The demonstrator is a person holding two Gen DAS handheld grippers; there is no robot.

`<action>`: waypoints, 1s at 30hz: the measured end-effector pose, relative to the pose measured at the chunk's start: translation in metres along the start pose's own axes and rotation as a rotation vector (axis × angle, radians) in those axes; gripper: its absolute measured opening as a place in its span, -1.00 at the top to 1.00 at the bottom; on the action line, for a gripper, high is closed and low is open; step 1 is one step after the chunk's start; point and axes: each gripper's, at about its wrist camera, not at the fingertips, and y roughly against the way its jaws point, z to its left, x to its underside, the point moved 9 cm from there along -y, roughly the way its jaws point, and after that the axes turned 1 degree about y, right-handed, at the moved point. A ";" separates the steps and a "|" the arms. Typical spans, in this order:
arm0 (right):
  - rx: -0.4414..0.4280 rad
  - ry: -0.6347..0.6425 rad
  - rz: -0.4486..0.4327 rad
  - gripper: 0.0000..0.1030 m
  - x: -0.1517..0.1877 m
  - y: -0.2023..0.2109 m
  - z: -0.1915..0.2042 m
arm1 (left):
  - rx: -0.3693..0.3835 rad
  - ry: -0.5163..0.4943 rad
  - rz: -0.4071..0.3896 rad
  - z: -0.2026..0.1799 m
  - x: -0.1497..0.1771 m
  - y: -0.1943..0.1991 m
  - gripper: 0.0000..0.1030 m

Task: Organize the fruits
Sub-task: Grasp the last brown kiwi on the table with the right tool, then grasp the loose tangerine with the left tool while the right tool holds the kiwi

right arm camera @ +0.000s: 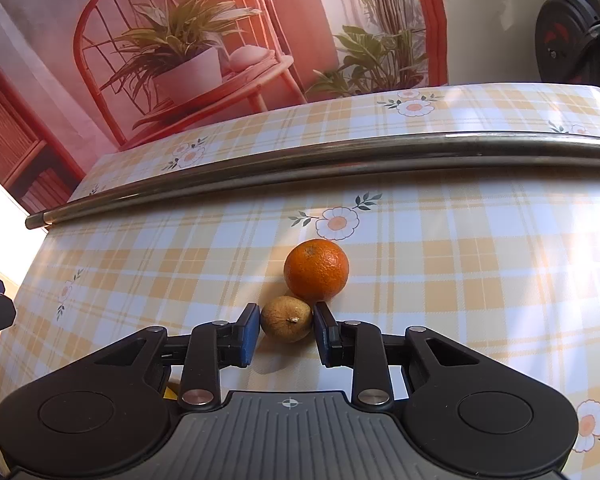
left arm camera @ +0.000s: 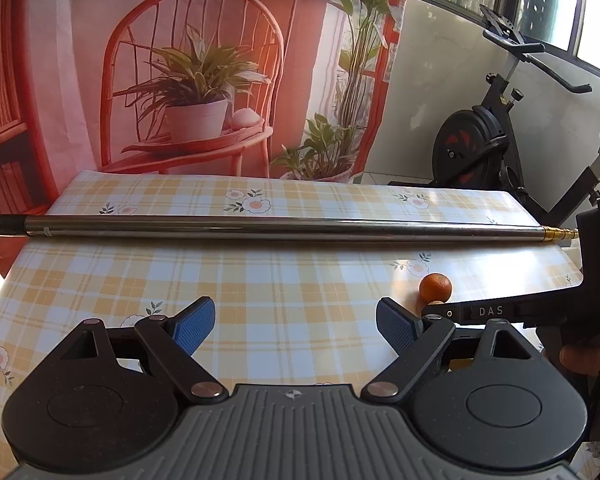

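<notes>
We see the right gripper [right arm camera: 286,330] low over the table [right arm camera: 460,280], its two blue pads [right arm camera: 249,334] closed in on a small brown fruit [right arm camera: 286,319], one pad against each side, so it has hold of that fruit. The fruit sits on the checked cloth with its stem end turned towards us. Just behind it, touching it, lies an orange [right arm camera: 316,270], free of the pads.

We find the left gripper [left arm camera: 296,326] well off to the left of the fruits, hanging above a bare stretch of cloth with its jaws spread wide and nothing between them. From its camera the orange [left arm camera: 435,287] shows at the right, close to the tip of the right gripper [left arm camera: 434,309], and only a sliver of the brown fruit peeps out beneath it. A fingertip [left arm camera: 580,356] of the hand on the right gripper shows at the edge.

A long metal rod [left arm camera: 284,227] lies across the table beyond the fruits, well apart from them. Behind the table hangs a printed backdrop [left arm camera: 196,72] of a chair and plants, and an exercise bike [left arm camera: 484,140] stands to the right
</notes>
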 end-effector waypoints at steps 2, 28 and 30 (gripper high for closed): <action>-0.001 -0.004 -0.003 0.48 0.000 0.000 -0.001 | 0.014 0.003 0.007 -0.001 0.001 -0.002 -0.73; 0.031 -0.050 -0.154 0.48 0.014 0.059 -0.019 | 0.007 -0.040 0.052 -0.011 0.006 -0.010 -0.68; 0.035 -0.043 -0.150 0.48 0.015 0.061 -0.019 | 0.012 -0.041 0.055 -0.012 0.006 -0.011 -0.68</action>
